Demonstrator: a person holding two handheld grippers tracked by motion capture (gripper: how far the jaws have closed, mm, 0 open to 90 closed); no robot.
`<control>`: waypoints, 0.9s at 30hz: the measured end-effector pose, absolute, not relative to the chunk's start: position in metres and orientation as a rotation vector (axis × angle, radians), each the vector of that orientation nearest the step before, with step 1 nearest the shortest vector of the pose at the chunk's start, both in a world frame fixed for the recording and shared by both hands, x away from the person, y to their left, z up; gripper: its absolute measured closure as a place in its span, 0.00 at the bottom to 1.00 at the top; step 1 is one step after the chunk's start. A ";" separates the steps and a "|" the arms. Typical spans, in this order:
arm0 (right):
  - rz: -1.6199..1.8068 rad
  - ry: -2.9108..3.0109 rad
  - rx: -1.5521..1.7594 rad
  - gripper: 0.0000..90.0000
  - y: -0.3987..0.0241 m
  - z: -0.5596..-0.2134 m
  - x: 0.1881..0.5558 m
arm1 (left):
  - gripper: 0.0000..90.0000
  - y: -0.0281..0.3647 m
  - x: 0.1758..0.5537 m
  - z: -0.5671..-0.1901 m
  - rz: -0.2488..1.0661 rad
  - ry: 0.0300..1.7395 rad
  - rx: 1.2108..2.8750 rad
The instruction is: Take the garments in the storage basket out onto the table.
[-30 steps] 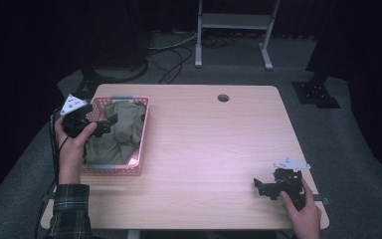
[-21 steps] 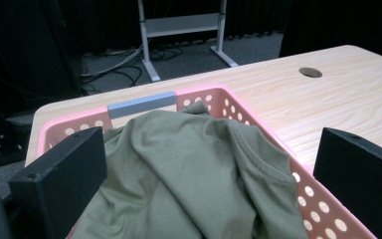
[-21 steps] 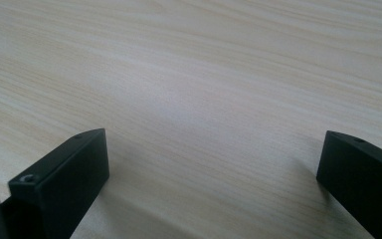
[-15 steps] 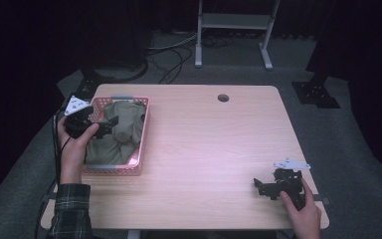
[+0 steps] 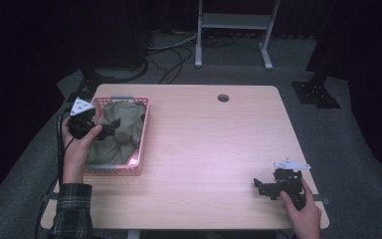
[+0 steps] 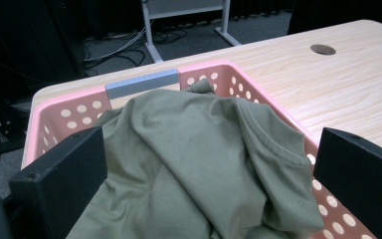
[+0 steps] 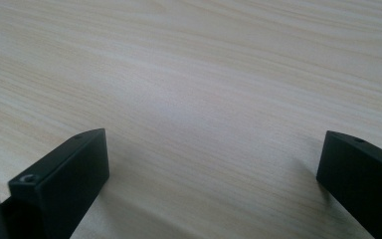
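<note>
Left gripper [image 5: 110, 125], jaws spread wide, hovers over the olive shirt [image 6: 199, 164] bunched in the pink basket [image 5: 142, 144] at the desk's [image 5: 219, 149] left edge. Right gripper [image 5: 260, 185], likewise released, rests on bare desk near the right corner. Shirt not yet grasped; lifting it out appears to remain.

A light wooden table [image 5: 209, 144] carries the scene, its grain running lengthwise (a round cable hole [image 5: 223, 97] sits near the far edge). A pink perforated basket [image 5: 143, 134] stands directly on it at the left end. At the near right corner, the right gripper [image 5: 261, 186] rests low on the bare wood.
</note>
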State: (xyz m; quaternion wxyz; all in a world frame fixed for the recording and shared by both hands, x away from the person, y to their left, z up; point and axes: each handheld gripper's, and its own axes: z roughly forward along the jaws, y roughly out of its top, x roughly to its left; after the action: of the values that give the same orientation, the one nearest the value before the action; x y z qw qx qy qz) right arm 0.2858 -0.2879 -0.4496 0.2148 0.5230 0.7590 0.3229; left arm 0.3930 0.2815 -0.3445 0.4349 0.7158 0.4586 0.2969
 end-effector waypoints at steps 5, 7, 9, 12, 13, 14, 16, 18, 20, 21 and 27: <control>0.896 2.105 1.450 0.00 -0.288 -0.450 0.286 | 0.00 0.280 0.395 -0.347 0.740 1.152 1.799; 0.896 2.105 1.450 0.00 -0.288 -0.450 0.286 | 0.00 0.280 0.395 -0.348 0.737 1.154 1.801; 0.896 2.105 1.450 0.00 -0.288 -0.450 0.286 | 0.00 0.280 0.395 -0.348 0.736 1.157 1.806; 0.896 2.105 1.450 0.00 -0.288 -0.450 0.286 | 0.00 0.280 0.396 -0.349 0.738 1.164 1.810; 0.896 2.105 1.450 0.00 -0.288 -0.450 0.286 | 0.00 0.280 0.396 -0.349 0.739 1.169 1.812; 0.896 2.105 1.451 0.00 -0.288 -0.450 0.286 | 0.00 0.280 0.396 -0.350 0.740 1.171 1.818; 0.896 2.105 1.450 0.00 -0.288 -0.450 0.286 | 0.00 0.280 0.397 -0.351 0.742 1.173 1.821; 0.896 2.105 1.450 0.00 -0.288 -0.450 0.286 | 0.00 0.280 0.397 -0.352 0.736 1.182 1.827; 0.896 2.105 1.450 0.00 -0.288 -0.450 0.286 | 0.00 0.280 0.398 -0.354 0.736 1.189 1.831; 0.895 2.105 1.450 0.00 -0.288 -0.450 0.286 | 0.00 0.280 0.398 -0.354 0.740 1.192 1.837; 0.896 2.105 1.450 0.00 -0.288 -0.450 0.286 | 0.00 0.281 0.400 -0.358 0.723 1.205 1.854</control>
State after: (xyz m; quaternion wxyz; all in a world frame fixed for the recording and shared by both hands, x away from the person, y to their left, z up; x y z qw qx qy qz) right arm 0.2858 -0.2879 -0.4496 0.2148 0.5230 0.7590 0.3229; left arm 0.4000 0.2805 -0.3580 0.3964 0.7317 0.4754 0.2855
